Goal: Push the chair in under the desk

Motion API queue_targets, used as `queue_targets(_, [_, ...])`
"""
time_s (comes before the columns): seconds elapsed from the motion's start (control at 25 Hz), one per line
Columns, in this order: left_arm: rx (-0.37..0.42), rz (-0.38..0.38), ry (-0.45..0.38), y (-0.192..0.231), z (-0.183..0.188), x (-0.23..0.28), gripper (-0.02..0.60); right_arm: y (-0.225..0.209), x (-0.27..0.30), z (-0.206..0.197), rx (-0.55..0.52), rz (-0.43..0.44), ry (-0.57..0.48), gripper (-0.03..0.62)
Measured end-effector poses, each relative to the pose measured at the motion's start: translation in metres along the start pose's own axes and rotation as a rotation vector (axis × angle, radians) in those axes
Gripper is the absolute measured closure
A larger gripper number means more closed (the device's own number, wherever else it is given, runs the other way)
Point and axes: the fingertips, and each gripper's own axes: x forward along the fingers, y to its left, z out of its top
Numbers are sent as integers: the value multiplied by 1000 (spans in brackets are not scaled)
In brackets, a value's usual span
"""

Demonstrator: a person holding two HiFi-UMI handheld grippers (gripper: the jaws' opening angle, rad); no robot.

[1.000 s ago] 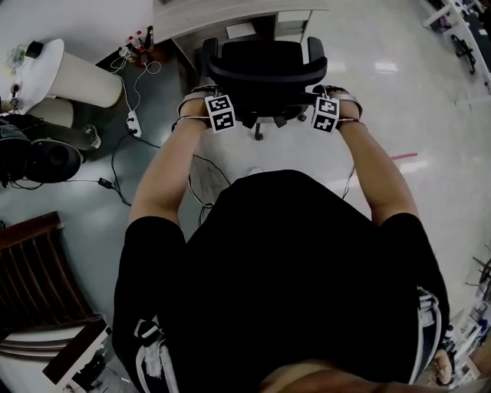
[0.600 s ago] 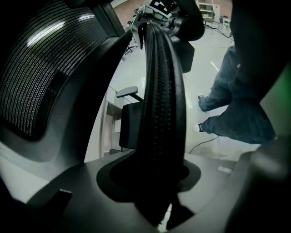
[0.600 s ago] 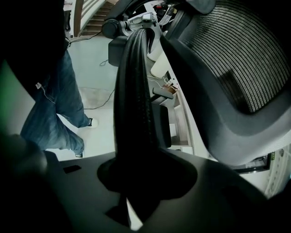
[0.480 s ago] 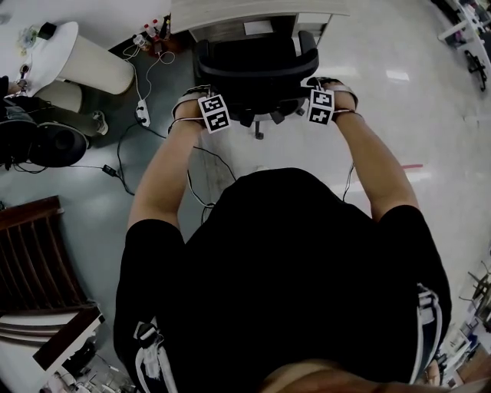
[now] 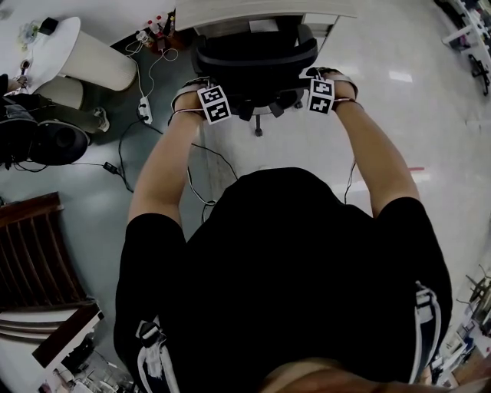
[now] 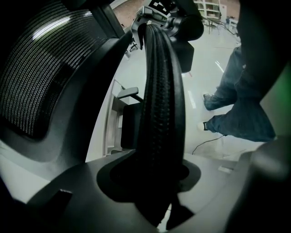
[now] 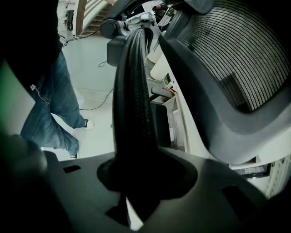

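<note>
The black office chair (image 5: 253, 57) stands at the top of the head view, its seat partly under the pale desk (image 5: 261, 9). My left gripper (image 5: 205, 90) is at the left end of the chair's back and my right gripper (image 5: 316, 79) at the right end. In the left gripper view, a black ribbed bar (image 6: 161, 91) of the chair's back fills the jaws of the left gripper (image 6: 157, 182), beside the mesh backrest (image 6: 41, 77). The right gripper (image 7: 136, 182) is shut on the same bar (image 7: 134, 91). The fingertips are hidden behind the bar.
A white cylindrical bin (image 5: 96, 61) stands left of the desk, with a power strip and cables (image 5: 146, 113) on the floor beside it. A dark round object (image 5: 46, 142) and a wooden chair (image 5: 34, 261) are at the left. Legs in jeans (image 6: 236, 104) stand behind the chair.
The chair has rolled farther toward the desk, and more of its seat is under the top. Both grippers have moved forward with it, still on the bar.
</note>
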Motion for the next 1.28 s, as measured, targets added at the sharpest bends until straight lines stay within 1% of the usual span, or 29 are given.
queue_targets(0.64, [1, 25, -8, 72, -14, 31, 419, -67, 38, 11, 15, -21, -2, 467])
queue_targets(1.0, [2, 57, -23, 80, -12, 34, 422, -75, 44, 10, 21, -41, -8, 457])
queue_targets(1.28, [1, 54, -25, 80, -11, 33, 423, -76, 43, 10, 24, -47, -13, 454])
